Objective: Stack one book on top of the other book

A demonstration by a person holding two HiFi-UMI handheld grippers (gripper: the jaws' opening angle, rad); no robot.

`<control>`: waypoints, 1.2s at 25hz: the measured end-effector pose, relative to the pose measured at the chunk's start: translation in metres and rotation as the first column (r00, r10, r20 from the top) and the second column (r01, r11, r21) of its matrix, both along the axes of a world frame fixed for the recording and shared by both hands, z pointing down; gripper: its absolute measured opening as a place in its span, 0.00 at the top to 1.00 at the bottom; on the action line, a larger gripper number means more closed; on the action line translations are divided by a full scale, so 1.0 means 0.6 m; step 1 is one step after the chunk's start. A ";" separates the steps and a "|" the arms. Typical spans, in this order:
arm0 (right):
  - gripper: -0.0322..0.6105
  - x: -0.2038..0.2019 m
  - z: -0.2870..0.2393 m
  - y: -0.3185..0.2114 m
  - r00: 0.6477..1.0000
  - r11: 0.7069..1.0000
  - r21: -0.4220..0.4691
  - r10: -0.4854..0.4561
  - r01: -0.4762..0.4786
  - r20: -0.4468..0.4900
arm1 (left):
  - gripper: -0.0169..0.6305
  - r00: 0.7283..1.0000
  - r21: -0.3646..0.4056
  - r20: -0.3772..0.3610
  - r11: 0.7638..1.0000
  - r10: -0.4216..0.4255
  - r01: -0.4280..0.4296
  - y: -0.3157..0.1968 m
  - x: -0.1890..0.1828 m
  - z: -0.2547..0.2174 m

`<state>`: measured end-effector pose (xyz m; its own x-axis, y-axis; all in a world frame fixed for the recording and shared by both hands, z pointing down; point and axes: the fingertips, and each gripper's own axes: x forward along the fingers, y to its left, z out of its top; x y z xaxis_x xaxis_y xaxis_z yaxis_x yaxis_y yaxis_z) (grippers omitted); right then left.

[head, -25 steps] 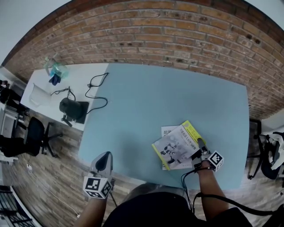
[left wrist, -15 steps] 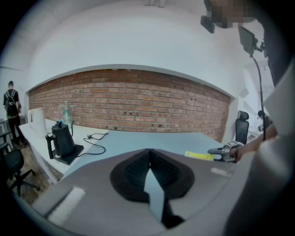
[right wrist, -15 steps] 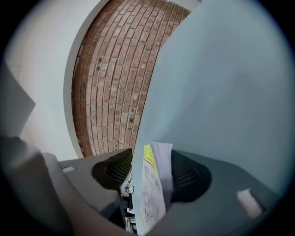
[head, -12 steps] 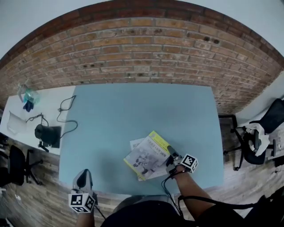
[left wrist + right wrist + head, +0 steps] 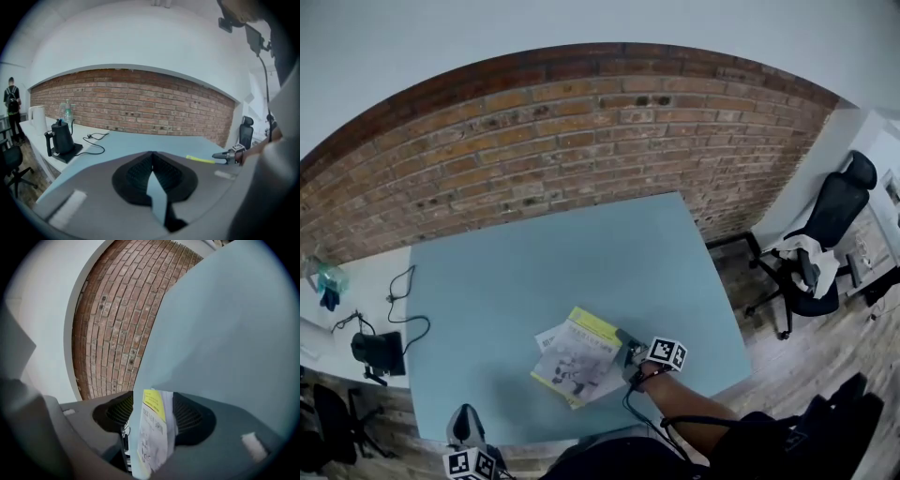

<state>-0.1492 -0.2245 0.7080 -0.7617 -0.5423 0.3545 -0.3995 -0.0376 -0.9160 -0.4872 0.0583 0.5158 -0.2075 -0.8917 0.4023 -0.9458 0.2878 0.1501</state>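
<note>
A book with a yellow edge [image 5: 579, 356] lies askew on a white book [image 5: 546, 337] near the front right of the blue table [image 5: 534, 272]. My right gripper [image 5: 628, 351] is at the top book's right corner, rolled on its side. In the right gripper view that book [image 5: 152, 432] stands between the jaws, its pages against one pad, with a thin gap at the other pad [image 5: 123, 412]. My left gripper [image 5: 466, 427] hangs off the table's front left edge. Its pads [image 5: 140, 168] meet with nothing between them. From there the yellow edge [image 5: 200, 159] and the right gripper [image 5: 220, 155] show far right.
A white side table to the left carries a black kettle [image 5: 377, 352] and a cable [image 5: 398, 281]. A brick wall [image 5: 581, 141] runs behind the table. An office chair [image 5: 820, 244] stands to the right. A person [image 5: 10, 101] stands far off at the left.
The head view has swung up and to the right, so the table sits lower left in it. The books and both grippers keep their places on the table.
</note>
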 end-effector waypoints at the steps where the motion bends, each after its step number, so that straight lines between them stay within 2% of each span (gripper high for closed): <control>1: 0.54 0.002 -0.002 0.000 1.000 1.000 0.001 -0.005 0.005 -0.003 | 0.97 1.000 0.002 -0.004 1.000 0.000 0.000 -0.002 0.005 0.000; 9: 0.54 0.034 -0.020 -0.002 1.000 1.000 0.023 -0.001 0.001 -0.003 | 0.97 1.000 0.008 -0.003 1.000 0.017 -0.017 -0.017 0.024 0.007; 13: 0.54 0.074 -0.041 -0.006 1.000 0.999 0.040 0.012 -0.012 -0.005 | 0.97 0.997 0.008 0.004 0.997 0.076 -0.076 -0.043 0.053 0.015; 17: 0.54 0.090 -0.056 -0.012 0.998 0.996 0.078 -0.030 0.034 -0.048 | 0.97 0.995 0.032 -0.002 0.995 0.095 -0.095 -0.074 0.075 0.007; 20: 0.54 0.102 -0.080 -0.012 0.991 0.986 0.140 -0.073 0.089 -0.113 | 0.97 0.993 0.045 -0.007 0.992 0.119 -0.118 -0.092 0.096 0.006; 22: 0.54 0.104 -0.100 -0.011 0.971 0.962 0.211 -0.133 0.175 -0.200 | 0.97 0.990 0.057 -0.012 0.989 0.138 -0.137 -0.104 0.113 0.006; 25: 0.54 0.097 -0.122 -0.011 0.921 0.900 0.306 -0.204 0.310 -0.332 | 0.97 0.986 0.069 -0.011 0.984 0.165 -0.164 -0.122 0.130 0.009; 30: 0.55 0.105 -0.174 -0.007 0.838 0.777 0.437 -0.206 0.454 -0.505 | 0.97 0.975 0.081 -0.004 0.972 0.221 -0.220 -0.158 0.161 0.008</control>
<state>-0.0860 -0.2289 0.6037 -0.7775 -0.4755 0.4115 -0.6288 0.5983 -0.4967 -0.3907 -0.0363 0.5206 0.0027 -0.9440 0.3298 -0.9825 0.0590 0.1769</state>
